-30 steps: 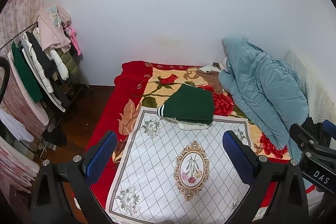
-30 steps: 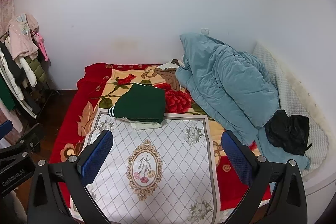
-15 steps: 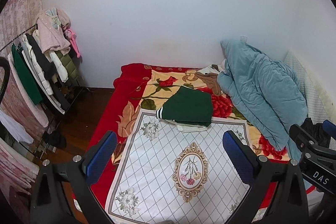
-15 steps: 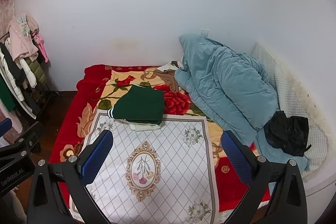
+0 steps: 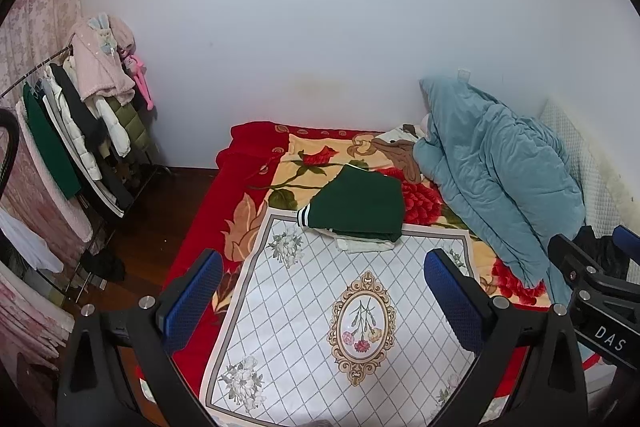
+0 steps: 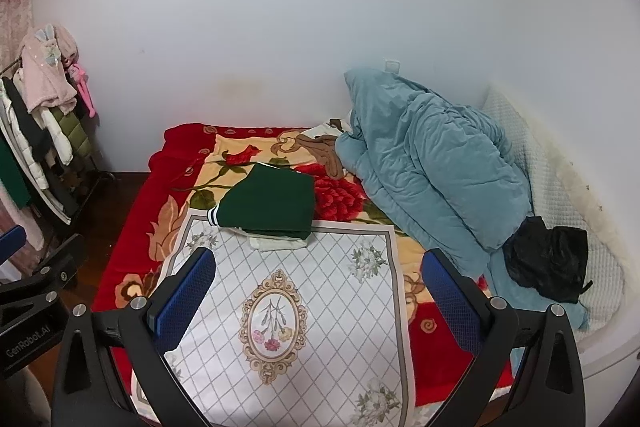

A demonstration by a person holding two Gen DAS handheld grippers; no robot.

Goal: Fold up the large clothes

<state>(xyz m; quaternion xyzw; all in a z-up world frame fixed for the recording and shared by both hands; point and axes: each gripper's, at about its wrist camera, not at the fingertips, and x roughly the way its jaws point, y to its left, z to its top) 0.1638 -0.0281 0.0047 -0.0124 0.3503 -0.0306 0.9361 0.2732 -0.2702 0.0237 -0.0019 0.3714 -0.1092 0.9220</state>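
On bed [image 5: 248, 195], folded garment [image 5: 360, 207] (green)

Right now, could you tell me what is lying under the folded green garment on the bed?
Under the green garment a pale folded cloth sticks out at the near edge, both resting on the white mat. How far the pale cloth extends underneath is covered.

Both views tilted slightly upward and pulled back over the last second. In the left wrist view, folded green garment [image 5: 358, 207] now lower in frame than a second ago, with more wall above the blue duvet [image 5: 496, 163] and the clothes rack [image 5: 76, 131] sitting lower too. In the right wrist view, same small downward drift of the green garment [image 6: 268, 205], duvet [image 6: 432, 155] and black bag [image 6: 548, 259].
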